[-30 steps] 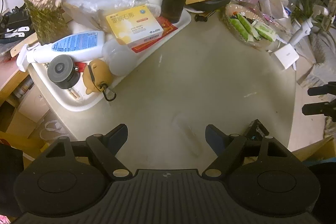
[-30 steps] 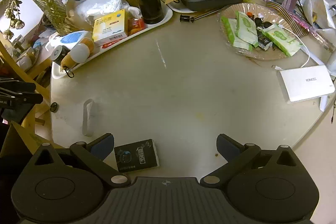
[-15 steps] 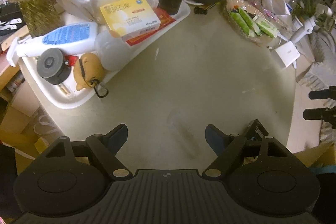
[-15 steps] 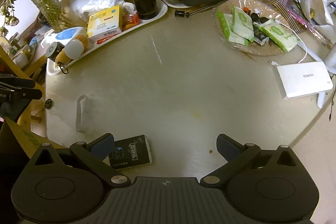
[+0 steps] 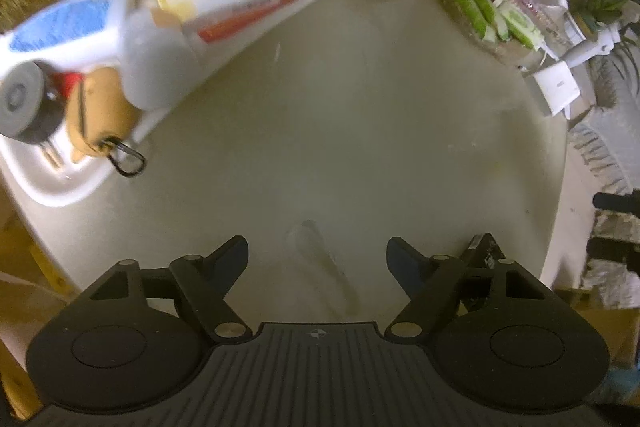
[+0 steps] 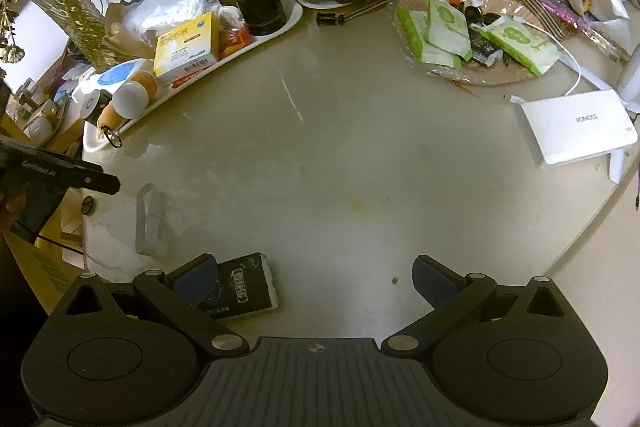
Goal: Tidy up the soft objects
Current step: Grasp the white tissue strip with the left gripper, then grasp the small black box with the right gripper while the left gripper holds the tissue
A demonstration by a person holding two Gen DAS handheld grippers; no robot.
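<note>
Your biggest risk is the crowded white tray [image 6: 294, 17] at far left: reach for the tan plush toy [image 5: 100, 99] at its near end and you may knock the round white ball [image 5: 154, 67] touching it, or snag the toy's wire clip [image 5: 128, 157] on the rim. The blurred left view will not help your aim. Both your left gripper [image 5: 318, 259] and right gripper [image 6: 316, 277] hang with fingers spread, holding nothing, above the beige table [image 6: 360, 155]. A dark packet [image 6: 240, 287] lies just beside your right gripper. Clutter rings the far edge.
</note>
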